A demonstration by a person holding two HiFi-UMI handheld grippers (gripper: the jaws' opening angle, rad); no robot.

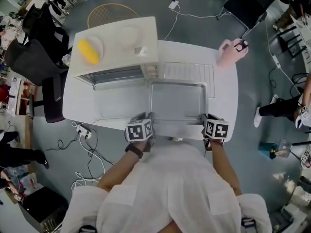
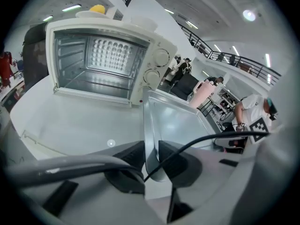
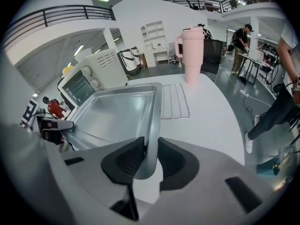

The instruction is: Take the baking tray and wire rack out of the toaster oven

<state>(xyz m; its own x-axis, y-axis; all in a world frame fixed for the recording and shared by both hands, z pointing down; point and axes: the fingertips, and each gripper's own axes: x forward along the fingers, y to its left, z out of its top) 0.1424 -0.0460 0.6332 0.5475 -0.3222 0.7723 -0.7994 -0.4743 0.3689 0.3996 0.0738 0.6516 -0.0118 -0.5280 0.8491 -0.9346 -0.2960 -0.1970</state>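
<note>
Fingers on both sides are pinching the same thing. The left gripper (image 2: 151, 156) has its dark rubbery pads clamped on the left rim of the shallow silver rectangular metal baking tray (image 1: 177, 103), and the right gripper (image 3: 149, 156) is doing the mirror job on the right rim. Each one bites close to the corner nearest the person.

So the tray is already out, sitting right of the boxy cream-white toaster oven (image 1: 119, 38) and level with its dropped-open glass door (image 1: 119, 101). Can't honestly tell whether it's touching the white table (image 1: 226, 96) or hanging just above it.

What matters for the next bit is that the tray's long axis runs side to side between the two grippers, with the bed stretching away from the fingers. Neither hand is nearer, so it's a proper two-handed carry and both ends probably need to go down together or it'll tip.

The thin chrome wire rack (image 1: 188, 71) is out as well. It lies flat right of the oven, just past the tray's far edge, so the task looks nearly done.

As for material, the tray is smooth, shiny sheet metal with a rolled lip and rounded corners, probably a bit slippery in the pads. The rack is just parallel rods in a frame. A tall matte pink tumbler (image 3: 193, 55) stands further right of the oven, beyond the rack.
</note>
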